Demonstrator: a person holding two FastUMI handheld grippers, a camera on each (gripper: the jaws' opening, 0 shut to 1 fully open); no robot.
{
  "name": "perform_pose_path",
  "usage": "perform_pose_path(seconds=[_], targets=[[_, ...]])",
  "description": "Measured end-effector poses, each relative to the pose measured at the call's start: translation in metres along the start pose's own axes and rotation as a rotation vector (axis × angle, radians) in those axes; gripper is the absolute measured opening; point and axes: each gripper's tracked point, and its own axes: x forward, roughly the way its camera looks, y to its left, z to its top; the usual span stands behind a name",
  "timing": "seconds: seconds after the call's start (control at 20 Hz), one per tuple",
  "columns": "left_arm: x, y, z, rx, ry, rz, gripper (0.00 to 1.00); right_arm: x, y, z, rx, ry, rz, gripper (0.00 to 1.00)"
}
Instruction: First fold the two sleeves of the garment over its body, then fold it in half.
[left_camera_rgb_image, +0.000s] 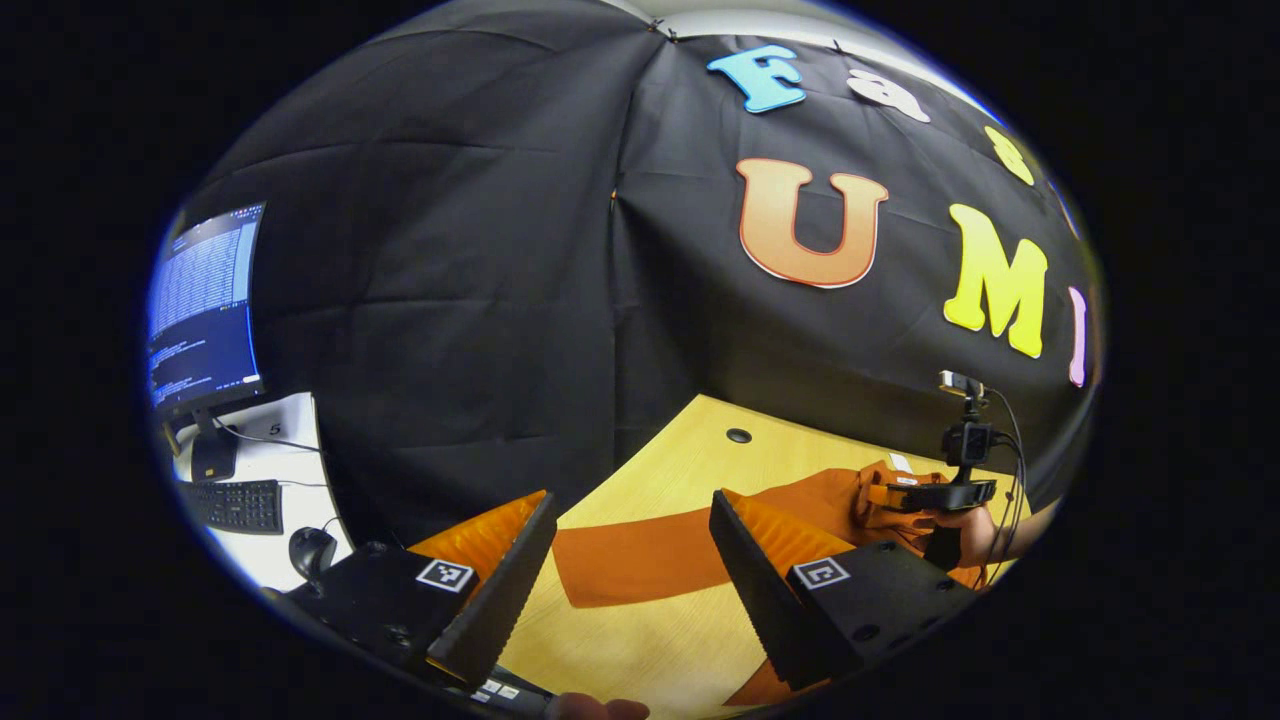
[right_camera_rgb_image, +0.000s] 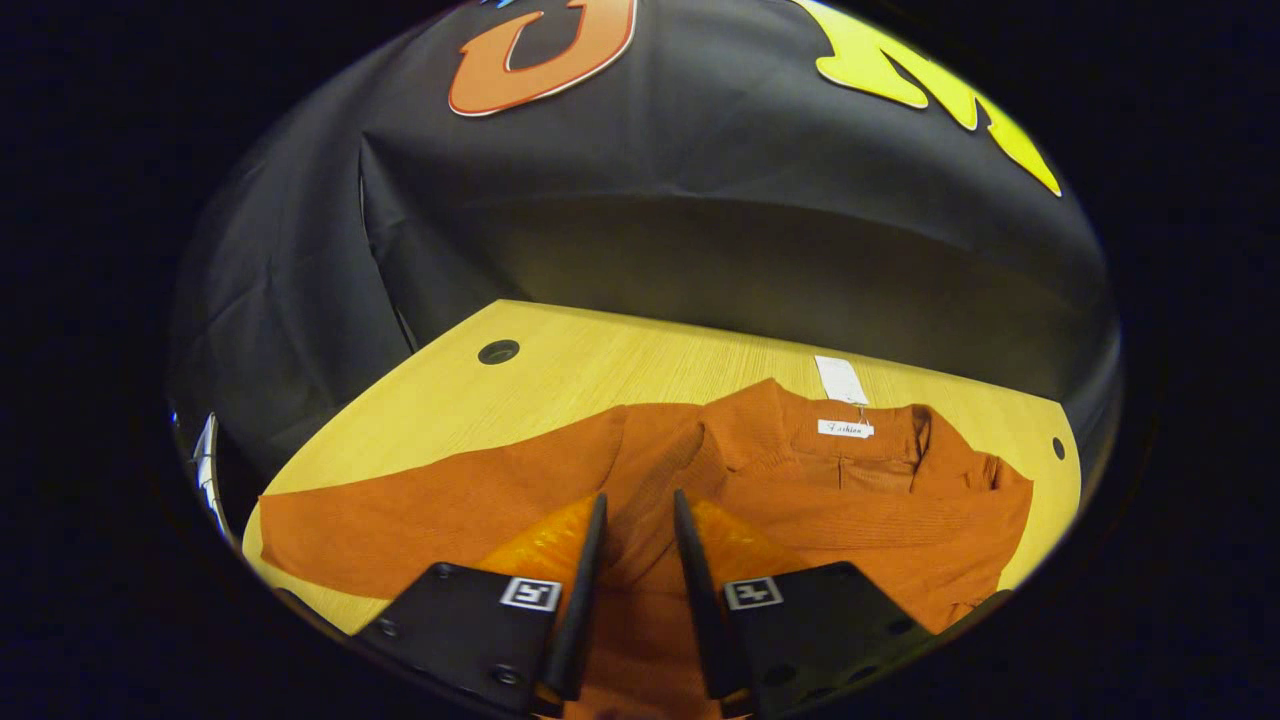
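An orange sweater (right_camera_rgb_image: 800, 490) lies on a yellow wood table (right_camera_rgb_image: 600, 370). One long sleeve (right_camera_rgb_image: 420, 510) reaches out toward the table's left edge. A white tag (right_camera_rgb_image: 840, 380) sits at the collar, near the far edge. The right gripper (right_camera_rgb_image: 638, 540) is over the sweater, its two fingers close together with a narrow gap.

Both tools (left_camera_rgb_image: 633, 560) (right_camera_rgb_image: 637, 560) — black bodies, square coded markers.

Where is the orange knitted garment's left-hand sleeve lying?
In the right gripper view, the sleeve lies flat on the wooden table, stretching left from the garment, unfolded.
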Motion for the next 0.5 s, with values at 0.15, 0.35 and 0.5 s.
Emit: perform_pose_path(seconds=[0.15, 0.35, 0.5], targets=[[0.009, 0.011, -0.008, -0.013, 0.010, 0.021, 0.99, -0.012, 0.002, 0.003, 0.000, -0.011, 0.003, 0.72], [0.028, 0.028, -0.035, -0.031, 0.043, 0.043, 0.97, -0.048, 0.014, 0.000, -0.041, 0.004, 0.045, 0.72], [0.046, 0.040, -0.074, -0.069, 0.116, 0.055, 0.97, -0.089, 0.023, 0.007, -0.081, -0.024, 0.103, 0.72]])
